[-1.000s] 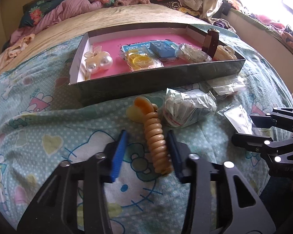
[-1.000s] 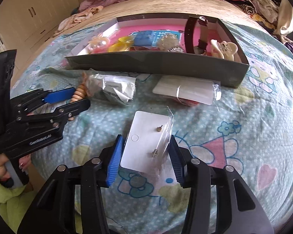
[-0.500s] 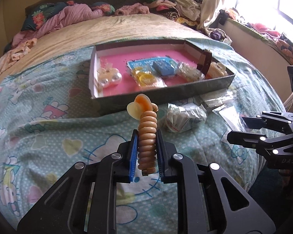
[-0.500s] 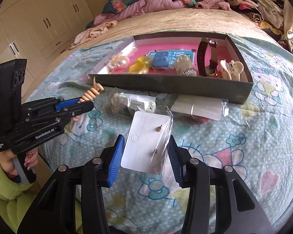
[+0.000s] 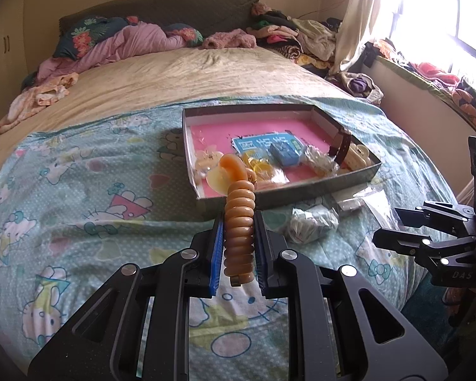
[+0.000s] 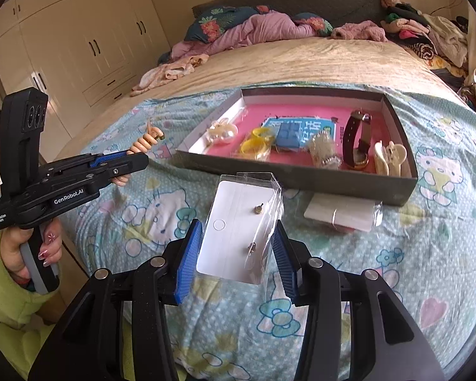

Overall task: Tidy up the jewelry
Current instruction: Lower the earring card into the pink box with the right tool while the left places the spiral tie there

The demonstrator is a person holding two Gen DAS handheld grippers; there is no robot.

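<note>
White lettering "GenRobot.AI" and "Data Acquisition System" on the black body of the left tool (image 6: 123,166); "DAS" readable on the right tool's side in the left wrist view. Left tool (image 5: 238,247) clenched on a tan ribbed hair clip (image 5: 239,219), raised clear of the bed (image 5: 79,216), just near of the box (image 5: 288,190). Right tool (image 6: 236,254) grasping a clear bag with white earring card (image 6: 238,231), also off the bed. Pink-lined box (image 6: 301,171) beyond, holding a watch (image 6: 358,139), cream claw clip (image 6: 388,157) and blue packet (image 6: 290,131) with print too small to read.
</note>
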